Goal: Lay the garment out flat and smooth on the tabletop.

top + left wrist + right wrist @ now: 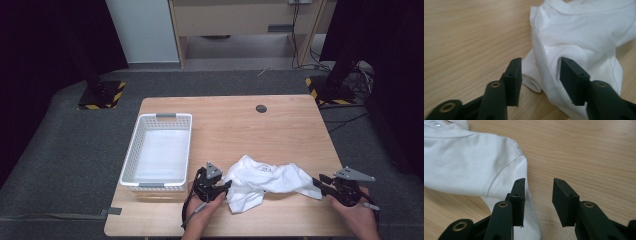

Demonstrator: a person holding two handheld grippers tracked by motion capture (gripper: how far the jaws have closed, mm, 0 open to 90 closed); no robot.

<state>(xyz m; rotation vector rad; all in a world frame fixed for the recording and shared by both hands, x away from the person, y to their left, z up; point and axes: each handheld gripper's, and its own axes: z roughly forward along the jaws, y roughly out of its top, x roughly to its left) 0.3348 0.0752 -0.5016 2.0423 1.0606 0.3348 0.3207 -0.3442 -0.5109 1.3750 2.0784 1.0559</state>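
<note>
Left gripper: your jaws stand apart, shirt fold between them, pads not pressing.
Right gripper: your jaws parted, bare wood between.
White shirt: crumpled on table, near edge, between both grippers.
Basket: left.

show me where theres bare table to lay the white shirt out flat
Widest free patch: the wooden table beyond the white shirt, from the white basket across to the right edge, broken only by the small dark round cap. A narrow strip runs along the near edge. Crowded: the near middle, with the left gripper and right gripper at the shirt's ends.
</note>
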